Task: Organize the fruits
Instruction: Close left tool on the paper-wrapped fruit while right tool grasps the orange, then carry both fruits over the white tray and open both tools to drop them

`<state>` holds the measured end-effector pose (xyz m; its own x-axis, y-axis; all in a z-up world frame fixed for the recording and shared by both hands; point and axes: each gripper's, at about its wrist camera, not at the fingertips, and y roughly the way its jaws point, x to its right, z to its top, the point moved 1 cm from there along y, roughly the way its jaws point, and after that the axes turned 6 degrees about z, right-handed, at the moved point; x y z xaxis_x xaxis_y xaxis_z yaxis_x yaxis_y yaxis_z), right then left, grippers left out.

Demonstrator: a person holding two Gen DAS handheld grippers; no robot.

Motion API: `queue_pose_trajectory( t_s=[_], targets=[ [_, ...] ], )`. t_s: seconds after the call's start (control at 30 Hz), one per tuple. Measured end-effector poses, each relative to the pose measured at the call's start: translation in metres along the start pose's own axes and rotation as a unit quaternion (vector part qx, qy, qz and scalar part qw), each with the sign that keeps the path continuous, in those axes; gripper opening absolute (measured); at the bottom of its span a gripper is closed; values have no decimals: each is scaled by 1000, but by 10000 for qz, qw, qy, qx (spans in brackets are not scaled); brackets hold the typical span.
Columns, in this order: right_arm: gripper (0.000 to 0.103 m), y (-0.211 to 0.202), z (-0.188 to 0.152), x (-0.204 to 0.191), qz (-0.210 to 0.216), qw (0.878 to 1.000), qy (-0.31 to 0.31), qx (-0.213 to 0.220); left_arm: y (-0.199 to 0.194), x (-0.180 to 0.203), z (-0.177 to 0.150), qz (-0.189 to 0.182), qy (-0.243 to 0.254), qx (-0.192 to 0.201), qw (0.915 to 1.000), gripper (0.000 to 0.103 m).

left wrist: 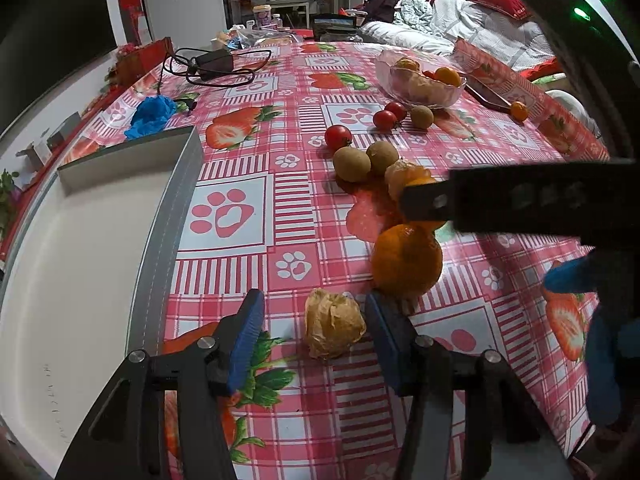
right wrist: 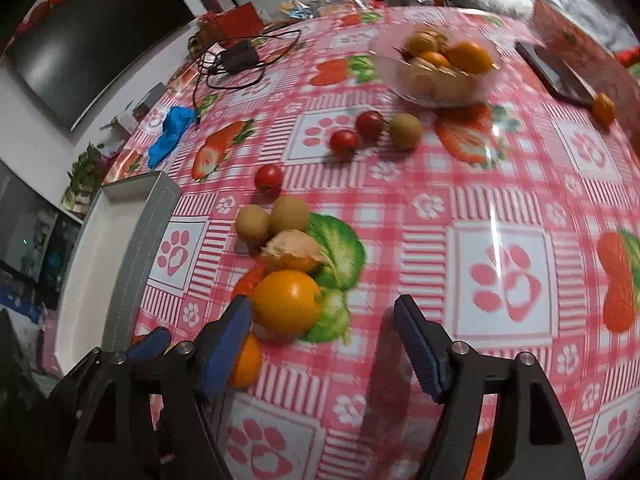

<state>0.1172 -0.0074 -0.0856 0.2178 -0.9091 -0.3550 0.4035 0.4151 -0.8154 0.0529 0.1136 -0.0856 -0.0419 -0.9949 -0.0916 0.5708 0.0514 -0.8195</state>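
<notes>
Left tongs (left wrist: 314,334): spread wide, gripping nothing; a husked fruit (left wrist: 334,323) sits on the counter (left wrist: 304,432) between the pads, touching neither.
Right tongs (right wrist: 324,346): wide open, empty, over bare cloth; an orange (right wrist: 287,302) lies just ahead of the left pad.
Fruits: two brown ones (left wrist: 366,160), three tomatoes (left wrist: 338,137) and more oranges lie scattered mid-counter; others fill the glass bowl (left wrist: 420,80) at the far side.
In the way: the right tongs' arm crosses the left view over the oranges.
Tray (left wrist: 80,260): white, grey-rimmed, at the counter's left edge.
Around: charger with cable (left wrist: 212,65), blue cloth (left wrist: 154,115), lone orange (left wrist: 519,111) near the right edge.
Open room: bare cloth on the right in the right view.
</notes>
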Motion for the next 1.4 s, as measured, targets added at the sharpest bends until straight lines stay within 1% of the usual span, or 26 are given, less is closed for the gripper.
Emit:
queue_pose_trajectory(
  t_s=[0.03, 0.07, 0.1, 0.13, 0.17, 0.2, 0.23, 0.27, 0.37, 0.5, 0.63, 0.8, 1.13, 1.4],
  targets=[
    [75, 3, 1, -4, -76, 9999, -101, -23, 0, 0, 0, 8, 0, -4, 10000, 57],
    [72, 7, 2, -11, -182, 9995, -257, -60, 0, 0, 1, 13, -1, -9, 10000, 57],
    [57, 8, 2, -13, -185, 9993, -323, -61, 1, 0, 1, 12, 2, -12, 10000, 56],
    [49, 9, 2, -15, -121, 9993, -352, -104, 1, 0, 1, 2, -1, -16, 10000, 54],
    [38, 9, 1, -16, -140, 9991, -368, -145, 1, 0, 1, -54, -6, -24, 10000, 46],
    [38, 8, 0, -16, -139, 9991, -371, -140, 0, 1, 1, -63, 25, -20, 10000, 32],
    [38, 7, -2, -14, -129, 9992, -350, -125, -1, 2, 1, -86, 54, -30, 9999, 27],
    [38, 4, -5, -11, -92, 9995, -282, -102, -1, 2, 1, -103, 67, -52, 9999, 26],
    [38, -6, -11, 1, 120, 9999, -21, -83, -4, -1, -1, -217, -43, -118, 9997, 26],
    [38, -25, -17, 15, 132, 9998, 171, 14, -12, -9, -2, -375, -298, -168, 9987, 26],
    [38, -42, -21, 20, 143, 9995, 246, 115, -28, -16, -1, -383, -406, -108, 9984, 26],
    [39, -58, -22, 15, 185, 9993, 219, 230, -49, -24, -1, -335, -438, 41, 9985, 26],
    [39, -75, -22, -19, 268, 9990, 35, 368, -79, -55, -4, -200, -617, 264, 9975, 26],
    [39, -68, -19, -69, 312, 9984, -380, 277, -87, -96, -11, 71, -908, 354, 9952, 26]
  ],
)
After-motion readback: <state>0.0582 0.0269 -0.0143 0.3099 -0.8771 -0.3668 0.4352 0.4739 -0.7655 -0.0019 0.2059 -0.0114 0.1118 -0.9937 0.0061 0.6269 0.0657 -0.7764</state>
